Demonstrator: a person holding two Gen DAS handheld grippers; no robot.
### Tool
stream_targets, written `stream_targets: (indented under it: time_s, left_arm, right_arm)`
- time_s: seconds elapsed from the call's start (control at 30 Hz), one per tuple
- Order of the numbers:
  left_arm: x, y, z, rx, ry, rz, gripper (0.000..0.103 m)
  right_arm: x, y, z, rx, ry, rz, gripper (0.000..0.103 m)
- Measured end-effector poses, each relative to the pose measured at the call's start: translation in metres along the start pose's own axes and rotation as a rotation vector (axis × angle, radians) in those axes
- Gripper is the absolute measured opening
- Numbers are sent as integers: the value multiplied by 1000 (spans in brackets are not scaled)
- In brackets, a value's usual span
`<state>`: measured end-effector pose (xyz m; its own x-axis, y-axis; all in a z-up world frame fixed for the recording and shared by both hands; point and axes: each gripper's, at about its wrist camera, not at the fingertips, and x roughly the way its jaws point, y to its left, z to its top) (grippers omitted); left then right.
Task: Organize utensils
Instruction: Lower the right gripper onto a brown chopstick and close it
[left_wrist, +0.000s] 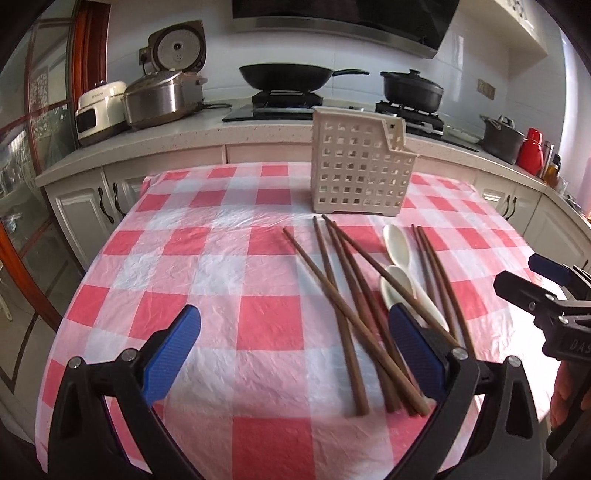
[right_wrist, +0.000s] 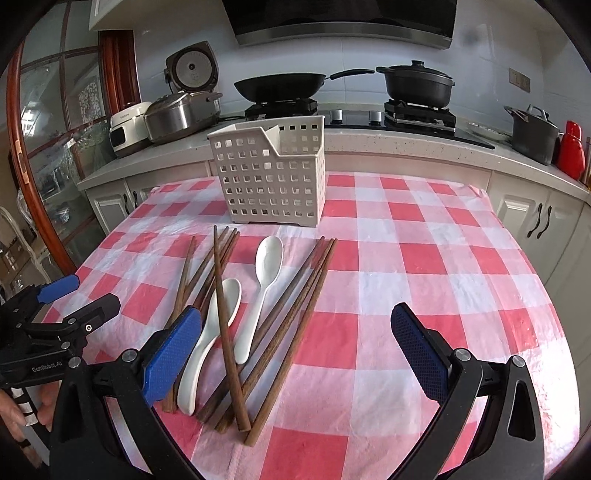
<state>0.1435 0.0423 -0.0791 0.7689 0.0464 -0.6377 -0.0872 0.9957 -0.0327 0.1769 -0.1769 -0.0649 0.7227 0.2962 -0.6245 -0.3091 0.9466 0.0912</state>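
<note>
Left gripper (left_wrist: 295, 354): spread wide, holding nothing, above the checked tablecloth (left_wrist: 207, 236); its right blue pad (left_wrist: 413, 347) overlaps the near ends of the chopsticks in its own view, contact cannot be told.
Right gripper (right_wrist: 295, 350): spread wide, empty; its left blue pad (right_wrist: 173, 350) covers part of the nearer spoon's handle in its own view, contact unclear.
Hands: a hand (right_wrist: 22, 413) grips the left tool's handle at the frame edge, mostly cut off; fingers (left_wrist: 565, 391) on the right tool show only partly.
Chopsticks (right_wrist: 221, 317): brown wooden sticks in a loose pile on the cloth between the two grippers, several crossing; one lies over the nearer spoon; a separate group (right_wrist: 295, 325) lies to the right of the spoons.
Spoons: two white ones, the nearer spoon (right_wrist: 210, 332) and the farther spoon (right_wrist: 262, 280), bowls pointing away, amid the chopsticks.
Utensil holder (right_wrist: 273, 177): white perforated box, upright, just beyond the chopstick tips; most of its inside is hidden.
Beyond: counter with wok (right_wrist: 280, 86), lidded black pot (right_wrist: 417, 85), open rice cooker (right_wrist: 184, 107); red bottle (right_wrist: 570, 149) at far right.
</note>
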Motion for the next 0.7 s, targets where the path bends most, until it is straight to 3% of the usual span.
stream_targets:
  time_s: [0.3,0.7]
  left_arm:
    - [27,33,10,-66,55,27,98]
    - [34,49,8,-118,88,15,97]
  right_arm:
    - [47,25,30,-64,52,52,94]
    - [86,60,49,-153,163,144,62]
